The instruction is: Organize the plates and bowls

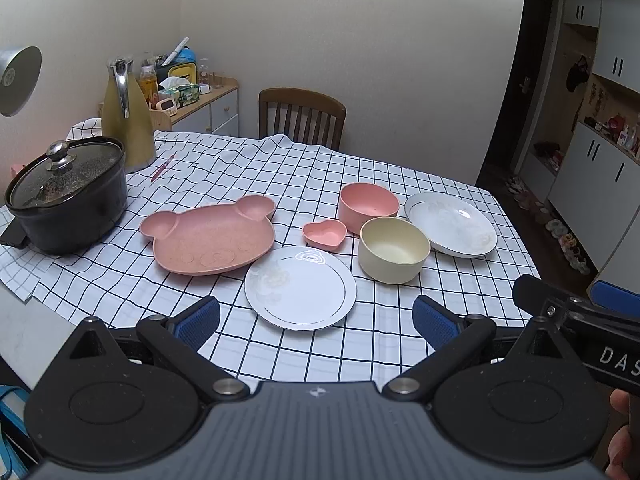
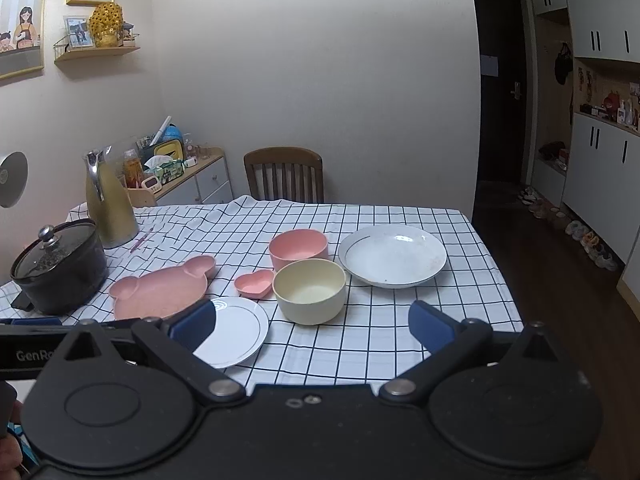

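On the checked tablecloth lie a pink bear-shaped plate (image 1: pixel 208 238) (image 2: pixel 160 290), a small white plate (image 1: pixel 300 286) (image 2: pixel 236 332), a pink heart dish (image 1: pixel 325 233) (image 2: pixel 255 282), a pink bowl (image 1: pixel 368 206) (image 2: pixel 298 249), a cream bowl (image 1: pixel 394 249) (image 2: pixel 310 290) and a large white plate (image 1: pixel 450 223) (image 2: pixel 392 255). My left gripper (image 1: pixel 316 320) hovers open over the near table edge, just short of the small white plate. My right gripper (image 2: pixel 312 326) is open too, in front of the cream bowl. Neither holds anything.
A black lidded pot (image 1: pixel 66 196) (image 2: pixel 60 266) and a gold thermos jug (image 1: pixel 124 120) (image 2: pixel 108 200) stand at the left. A pink pen (image 1: pixel 162 168) lies near the jug. A wooden chair (image 1: pixel 302 118) (image 2: pixel 284 176) stands behind the table. The right gripper's body (image 1: pixel 580 320) is beside the left one.
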Demonstrator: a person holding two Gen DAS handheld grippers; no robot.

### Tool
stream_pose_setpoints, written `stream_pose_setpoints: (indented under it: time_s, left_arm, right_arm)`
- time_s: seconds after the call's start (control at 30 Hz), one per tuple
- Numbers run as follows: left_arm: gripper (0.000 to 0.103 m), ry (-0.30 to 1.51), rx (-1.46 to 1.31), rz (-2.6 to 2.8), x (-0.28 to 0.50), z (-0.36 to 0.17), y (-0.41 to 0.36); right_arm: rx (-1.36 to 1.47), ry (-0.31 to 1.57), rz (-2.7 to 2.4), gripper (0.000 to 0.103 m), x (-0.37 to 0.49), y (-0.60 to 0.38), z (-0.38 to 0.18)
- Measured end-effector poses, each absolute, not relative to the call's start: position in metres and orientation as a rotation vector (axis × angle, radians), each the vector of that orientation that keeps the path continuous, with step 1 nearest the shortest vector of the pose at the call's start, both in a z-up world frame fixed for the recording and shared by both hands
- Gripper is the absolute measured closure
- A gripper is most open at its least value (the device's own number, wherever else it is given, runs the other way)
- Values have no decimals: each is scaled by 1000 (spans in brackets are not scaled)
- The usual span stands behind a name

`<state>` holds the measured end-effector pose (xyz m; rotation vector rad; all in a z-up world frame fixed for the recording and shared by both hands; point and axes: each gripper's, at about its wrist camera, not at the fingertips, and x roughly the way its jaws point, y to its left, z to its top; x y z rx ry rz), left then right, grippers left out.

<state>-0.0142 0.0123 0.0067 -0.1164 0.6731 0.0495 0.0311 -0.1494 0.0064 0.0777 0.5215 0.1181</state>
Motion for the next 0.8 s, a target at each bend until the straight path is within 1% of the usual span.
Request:
stream_pose_setpoints:
  time_s: [0.4, 0.8]
  left_arm:
    - [0, 684, -121, 19, -1, 2, 5]
    - [0, 684, -106, 45, 24, 1, -11]
  right_arm:
    - [70, 520, 108, 0, 37, -157, 6]
    - [73, 519, 139, 0, 62, -172, 4]
